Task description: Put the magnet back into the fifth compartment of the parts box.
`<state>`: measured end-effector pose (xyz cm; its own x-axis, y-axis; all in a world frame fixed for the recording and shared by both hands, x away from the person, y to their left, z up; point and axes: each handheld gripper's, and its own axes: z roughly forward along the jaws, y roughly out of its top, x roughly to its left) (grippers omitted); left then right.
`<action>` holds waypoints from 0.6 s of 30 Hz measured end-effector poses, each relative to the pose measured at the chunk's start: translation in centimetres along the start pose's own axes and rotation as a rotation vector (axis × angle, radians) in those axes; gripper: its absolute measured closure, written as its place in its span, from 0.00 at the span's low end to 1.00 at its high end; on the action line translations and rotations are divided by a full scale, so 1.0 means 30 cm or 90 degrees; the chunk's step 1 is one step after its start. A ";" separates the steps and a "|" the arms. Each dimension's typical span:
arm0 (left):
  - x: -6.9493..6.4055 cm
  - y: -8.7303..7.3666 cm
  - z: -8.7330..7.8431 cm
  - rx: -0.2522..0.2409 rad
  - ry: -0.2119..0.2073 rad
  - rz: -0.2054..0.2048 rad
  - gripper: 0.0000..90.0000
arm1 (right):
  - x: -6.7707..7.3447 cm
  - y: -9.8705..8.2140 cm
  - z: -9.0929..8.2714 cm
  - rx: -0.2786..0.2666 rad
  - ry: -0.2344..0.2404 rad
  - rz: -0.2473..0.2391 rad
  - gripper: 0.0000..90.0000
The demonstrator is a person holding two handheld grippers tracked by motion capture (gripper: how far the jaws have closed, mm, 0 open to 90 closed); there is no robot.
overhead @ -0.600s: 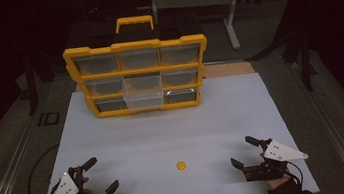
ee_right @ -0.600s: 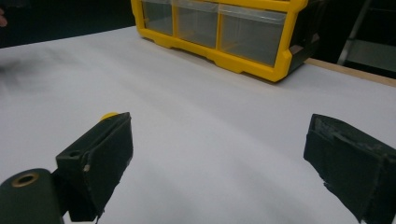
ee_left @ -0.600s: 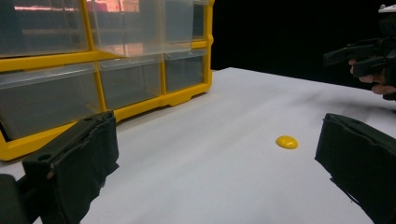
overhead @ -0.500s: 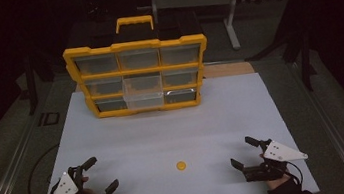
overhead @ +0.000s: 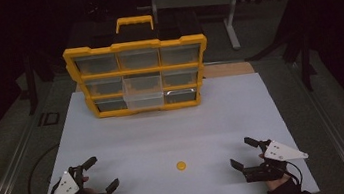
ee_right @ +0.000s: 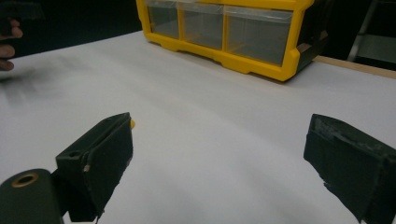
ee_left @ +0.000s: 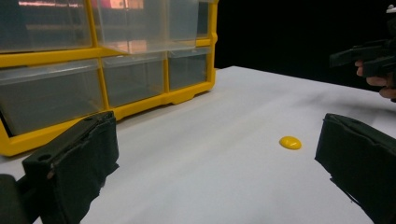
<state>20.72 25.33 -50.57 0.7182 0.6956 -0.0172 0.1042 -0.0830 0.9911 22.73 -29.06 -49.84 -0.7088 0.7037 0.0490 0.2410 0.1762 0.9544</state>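
yellow disc [overhead: 181, 165] on table [overhead: 164, 128], between both spread grippers

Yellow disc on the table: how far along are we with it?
Done: one middle drawer of the yellow organizer already stands pulled out. In hand: nothing; the left gripper and right gripper both sit open near the table's front edge, either side of the yellow disc, which lies untouched on the white tabletop. Left, likely: picking up the disc and putting it in the drawer.
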 end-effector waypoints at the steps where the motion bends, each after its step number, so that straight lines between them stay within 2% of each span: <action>1: 0.000 0.000 0.000 -0.001 0.001 0.000 0.00 | 0.000 0.001 0.000 0.000 -0.001 0.002 0.09; 13: 0.000 0.001 -0.001 -0.005 0.002 0.000 0.00 | 0.006 0.001 0.012 0.024 0.002 -0.014 0.09; 18: -0.001 0.002 -0.002 -0.007 0.002 -0.001 0.00 | 0.011 0.012 0.009 0.033 0.004 -0.012 0.09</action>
<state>20.66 25.35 -50.52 0.7163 0.6976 -0.0190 0.0984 -0.0740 0.9924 22.77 -28.58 -49.58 -0.7178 0.6955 0.0330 0.2617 0.2256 0.9384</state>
